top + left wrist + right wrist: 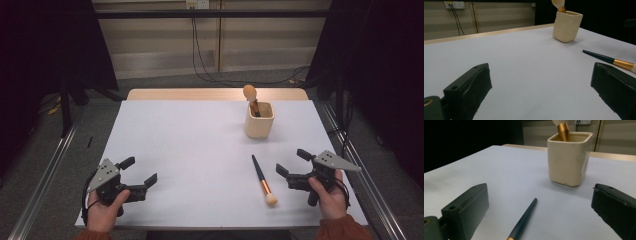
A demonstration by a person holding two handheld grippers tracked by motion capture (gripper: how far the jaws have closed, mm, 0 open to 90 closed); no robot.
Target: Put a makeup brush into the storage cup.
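A cream square cup (259, 120) (567, 26) (569, 158) stands on the white table at the back right, with one makeup brush (251, 97) (563, 130) standing head-up in it. A second brush (263, 180) (610, 60) (524, 219), dark handle with a gold ferrule and pale head, lies flat in front of the cup. My right gripper (291, 162) (541, 212) is open just right of that brush, jaws empty. Near the front left corner, my left gripper (139, 170) (541, 92) is open too and holds nothing.
The white table top (190, 150) has a wooden strip along its far edge. Metal rails run along both sides of the table. Cables hang from a wall socket (197, 4) behind, over grey floor.
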